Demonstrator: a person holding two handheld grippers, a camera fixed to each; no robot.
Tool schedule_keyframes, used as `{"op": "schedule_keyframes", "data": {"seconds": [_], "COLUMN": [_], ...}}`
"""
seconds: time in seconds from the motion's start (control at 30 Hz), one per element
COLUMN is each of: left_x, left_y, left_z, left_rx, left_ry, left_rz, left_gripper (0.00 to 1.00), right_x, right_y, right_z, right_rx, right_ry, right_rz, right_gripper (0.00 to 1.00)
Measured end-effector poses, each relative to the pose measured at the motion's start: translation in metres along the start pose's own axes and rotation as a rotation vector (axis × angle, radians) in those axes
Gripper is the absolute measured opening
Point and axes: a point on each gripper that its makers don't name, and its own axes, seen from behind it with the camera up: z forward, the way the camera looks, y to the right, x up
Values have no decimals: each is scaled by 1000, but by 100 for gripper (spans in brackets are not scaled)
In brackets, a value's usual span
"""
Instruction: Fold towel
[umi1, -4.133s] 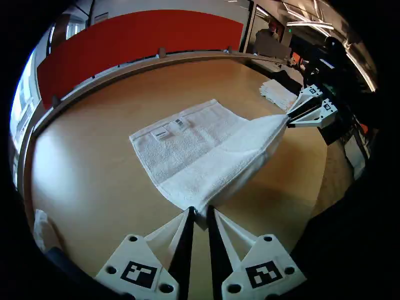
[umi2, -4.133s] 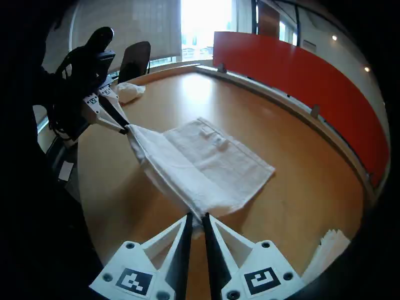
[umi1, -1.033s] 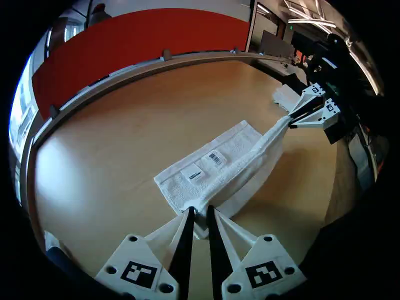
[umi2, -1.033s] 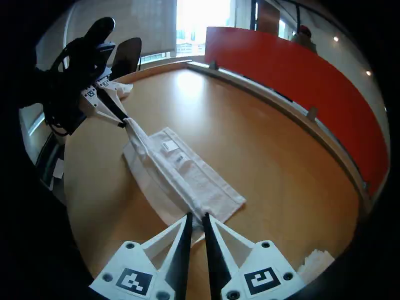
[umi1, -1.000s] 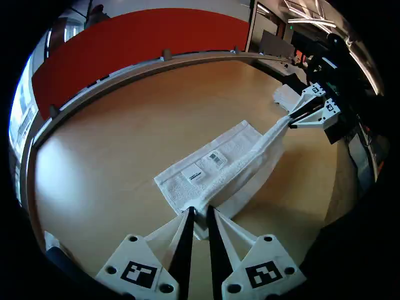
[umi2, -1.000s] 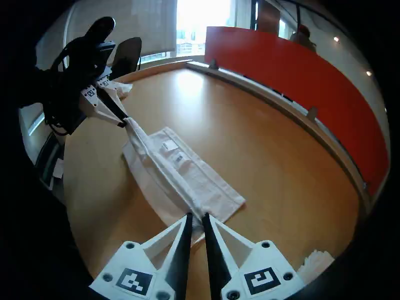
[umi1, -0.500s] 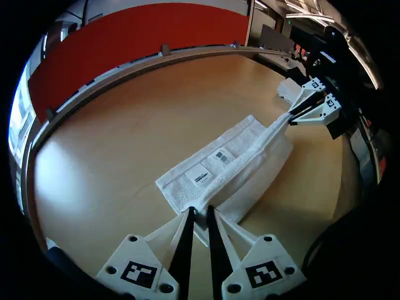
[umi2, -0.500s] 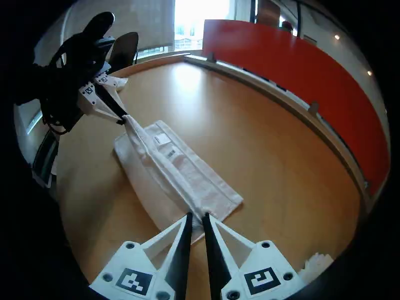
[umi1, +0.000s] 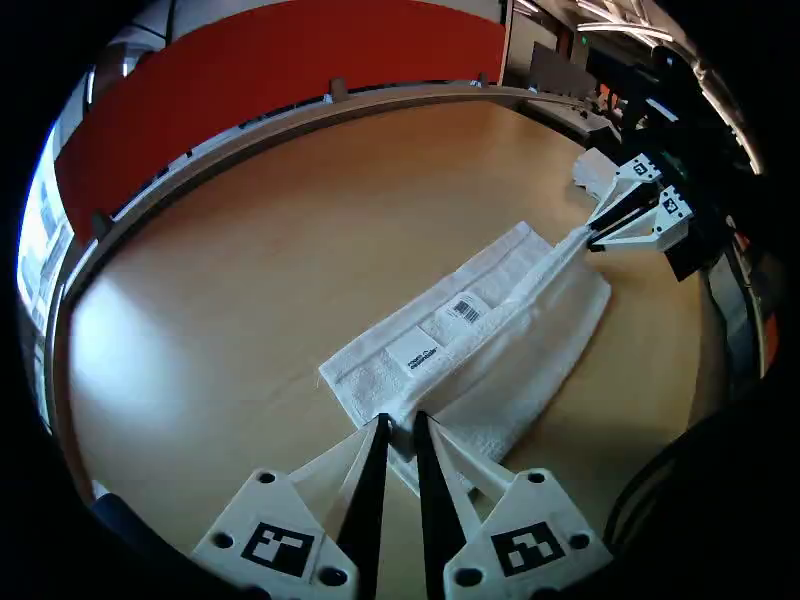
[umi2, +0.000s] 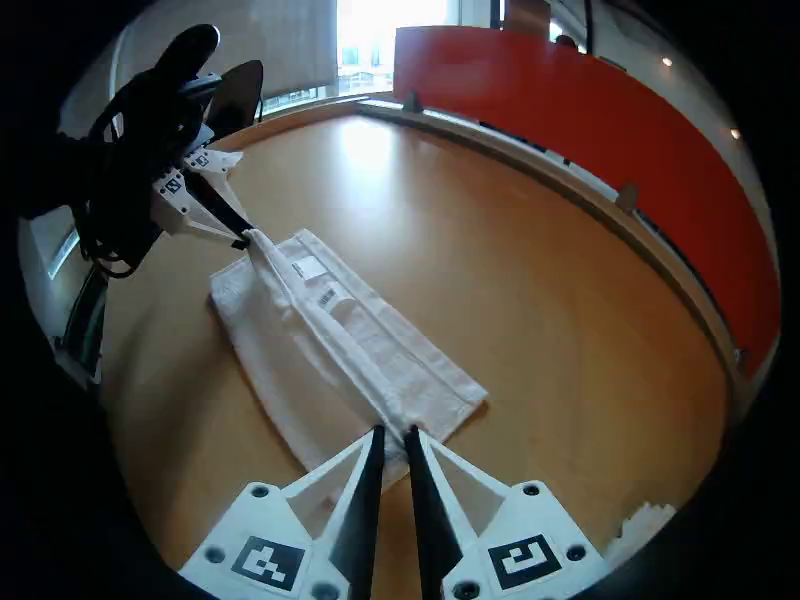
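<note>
A white towel (umi1: 505, 335) lies on the wooden table (umi1: 250, 270) as a long strip, two labels facing up. One long edge is lifted into a taut ridge between the grippers. At the bottom of the left gripper view my left gripper (umi1: 397, 428) is shut on the near corner. My right gripper (umi1: 592, 236) is shut on the far corner. In the right gripper view the towel (umi2: 290, 350) runs from my right gripper (umi2: 392, 437) up to my left gripper (umi2: 244, 238), which a dark-sleeved hand holds.
A red partition (umi1: 260, 70) and a raised rail border the table's far edge. A pile of white cloths (umi1: 598, 172) lies beyond the right gripper, another pile (umi2: 640, 525) near the table edge. A dark chair (umi2: 240, 95) stands by the window.
Both grippers carried the lifted edge across the towel and sank lower. The part nearest the table edge has spread flatter and wider on the wood. Both grips stayed shut.
</note>
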Motion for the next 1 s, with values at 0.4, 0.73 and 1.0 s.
{"op": "schedule_keyframes", "data": {"seconds": [0.4,0.73,1.0], "left_x": [-6,-6,-4], "left_y": [-9,-17,-23], "left_z": [22,24,23], "left_rx": [66,86,106], "left_ry": [-25,-27,-22], "left_rz": [32,27,36], "left_gripper": [28,38,40], "right_x": [-7,-8,-8], "right_y": [7,16,22], "right_z": [19,24,25], "right_rx": [-48,-94,-118], "right_ry": [-14,-13,-20], "right_rz": [37,52,42], "right_gripper": [21,32,48]}}
